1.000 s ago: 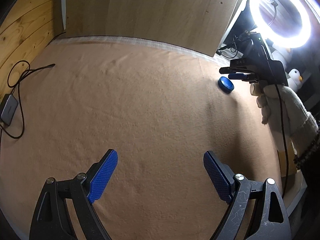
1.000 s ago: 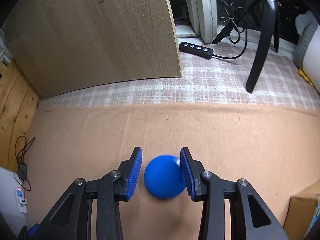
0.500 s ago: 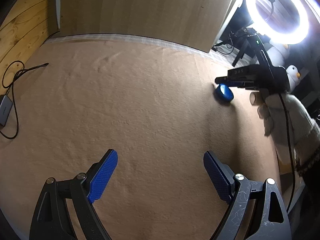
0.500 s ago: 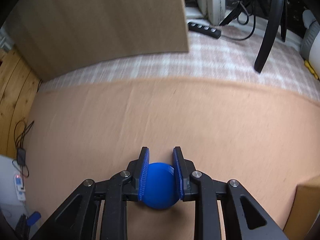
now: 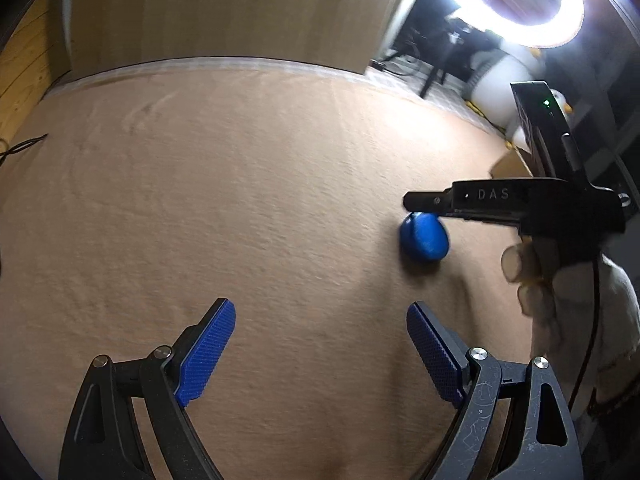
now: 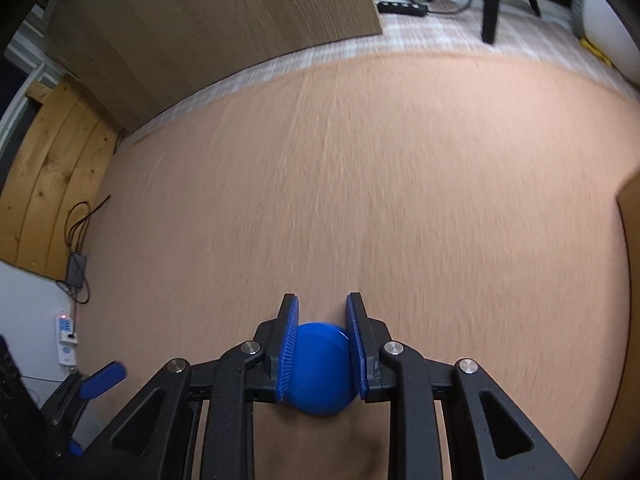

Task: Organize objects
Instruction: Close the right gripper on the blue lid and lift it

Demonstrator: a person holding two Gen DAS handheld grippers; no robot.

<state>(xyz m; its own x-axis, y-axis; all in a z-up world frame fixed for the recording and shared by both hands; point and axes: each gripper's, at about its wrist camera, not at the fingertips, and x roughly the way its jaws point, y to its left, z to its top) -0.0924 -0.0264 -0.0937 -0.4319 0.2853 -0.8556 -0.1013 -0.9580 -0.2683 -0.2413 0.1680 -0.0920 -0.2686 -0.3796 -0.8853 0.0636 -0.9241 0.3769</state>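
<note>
My right tongs (image 6: 322, 350) clamp the round blue plastic puck (image 6: 320, 368) over tan felt cloth (image 6: 360, 180) — left tongs (image 5: 320, 360) gape wide, empty, near.

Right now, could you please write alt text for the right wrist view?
The right gripper is shut on a round blue disc above a tan blanket. A wooden board stands behind it.

Scene dimly lit overall. Ring light (image 5: 524, 4) blown out at far right in left wrist view, glare spilled around it. Motion blur smeared across orange blanket (image 6: 400, 200) in right wrist view. Edges bent by fisheye, corners vignetted black.
</note>
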